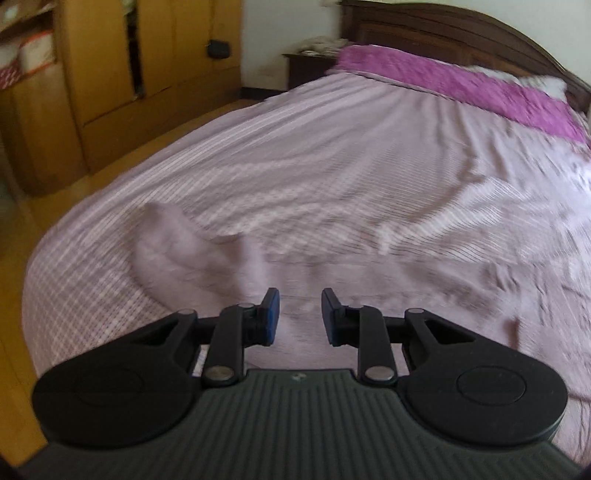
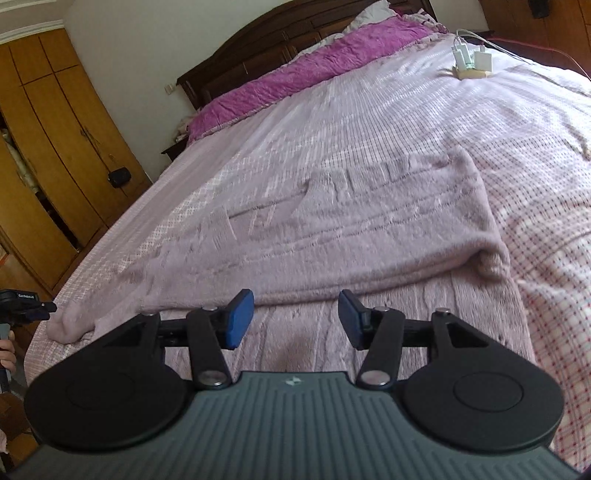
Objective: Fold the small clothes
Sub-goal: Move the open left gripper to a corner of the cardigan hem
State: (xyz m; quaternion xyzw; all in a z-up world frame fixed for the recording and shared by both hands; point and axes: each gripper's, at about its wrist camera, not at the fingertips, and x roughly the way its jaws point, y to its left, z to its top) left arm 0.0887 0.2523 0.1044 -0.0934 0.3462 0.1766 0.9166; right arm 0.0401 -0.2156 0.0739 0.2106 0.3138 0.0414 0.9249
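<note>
In the left wrist view we see the left claw (image 1: 300, 317) at six o'clock with its blue pads (image 1: 271, 317) apart and nothing between them, so it is open and empty above the bed (image 1: 332, 166). The picture is blurred, but a soft mauve cloth (image 1: 177, 254) lies on the checked bedspread, one corner of it rumpled up at about nine o'clock from the claw and the rest running under the claw toward three o'clock. A bright purple blanket (image 1: 461, 85) lies across the head of the bed at one o'clock, below a dark headboard (image 1: 443, 29), and a wooden wardrobe (image 1: 110, 74) stands at ten o'clock. In the right wrist view we see the right claw (image 2: 296, 319) at six o'clock, its pads spread wide and holding nothing, hanging just over the near part of the cloth (image 2: 332, 229). Here the cloth is folded over on itself: the upper layer fills the middle of the picture and its folded edge runs from nine to three o'clock just beyond the pads. At one o'clock some white chargers (image 2: 472, 61) sit on the bedspread, and at nine o'clock the other gripper shows at the frame's edge.
</note>
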